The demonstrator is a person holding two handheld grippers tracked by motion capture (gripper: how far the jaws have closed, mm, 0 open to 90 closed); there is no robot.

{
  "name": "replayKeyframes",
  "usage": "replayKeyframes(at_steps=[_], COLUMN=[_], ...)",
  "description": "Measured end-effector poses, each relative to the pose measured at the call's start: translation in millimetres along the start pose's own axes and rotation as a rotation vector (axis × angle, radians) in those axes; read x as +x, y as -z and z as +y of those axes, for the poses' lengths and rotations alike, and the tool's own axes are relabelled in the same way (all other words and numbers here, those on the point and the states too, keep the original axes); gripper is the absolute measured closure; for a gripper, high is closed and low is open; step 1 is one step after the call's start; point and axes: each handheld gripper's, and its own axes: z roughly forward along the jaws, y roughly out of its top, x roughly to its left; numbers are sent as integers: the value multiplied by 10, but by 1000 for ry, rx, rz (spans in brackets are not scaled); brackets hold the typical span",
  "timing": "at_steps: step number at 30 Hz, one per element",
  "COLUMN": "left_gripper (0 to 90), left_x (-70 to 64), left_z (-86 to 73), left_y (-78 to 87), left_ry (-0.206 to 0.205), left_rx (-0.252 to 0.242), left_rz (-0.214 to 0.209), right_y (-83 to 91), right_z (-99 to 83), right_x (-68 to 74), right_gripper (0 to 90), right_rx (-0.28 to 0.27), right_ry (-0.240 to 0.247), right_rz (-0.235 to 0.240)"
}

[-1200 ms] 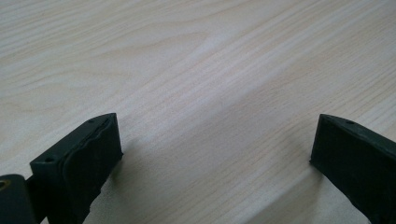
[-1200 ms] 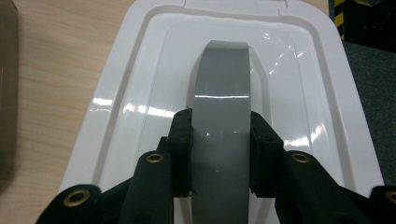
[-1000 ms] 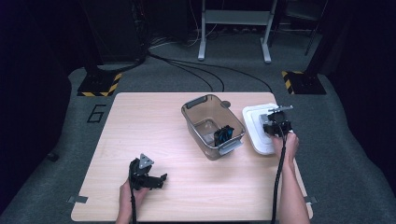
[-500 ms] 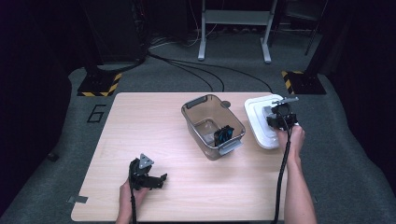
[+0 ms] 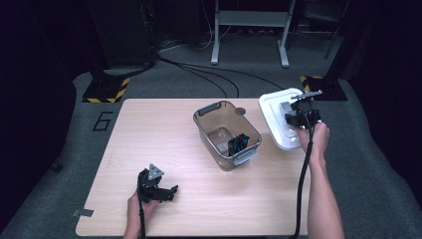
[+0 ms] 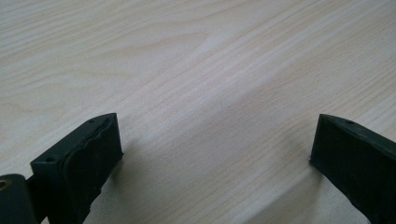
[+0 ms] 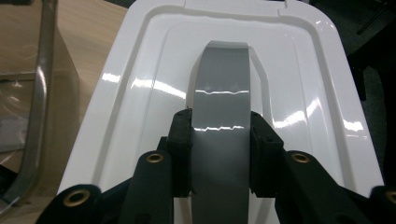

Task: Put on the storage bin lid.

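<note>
The lid [image 7: 299, 93] is glossy white plastic with bright highlights; its grey handle [image 7: 222, 116] is smooth and shiny too. The bench [image 6: 196, 70] is matt pale wood grain. The bin [image 5: 226, 132] is clear smoky plastic. Gripper pads [image 6: 88, 154] look matt black, faintly ridged.

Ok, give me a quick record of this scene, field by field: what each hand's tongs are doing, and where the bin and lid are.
right tongs: shut on the lid's grey handle
lid: white, lifted at the table's right edge
left tongs: open, low over bare wooden table
bin: clear, open, mid-table
bin contents: small black and blue object
</note>
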Motion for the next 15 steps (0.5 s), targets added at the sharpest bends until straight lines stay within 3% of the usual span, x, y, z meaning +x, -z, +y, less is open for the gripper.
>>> replayKeyframes(at_steps=[15], left_gripper=[20], left_x=[1], left_z=[0], left_y=[0], left_ry=[-2], left_rx=[0], left_rz=[-1], right_y=[221], right_z=[319], right_x=[234], right_gripper=[668], right_rx=[-13], right_ry=[38], right_rz=[102])
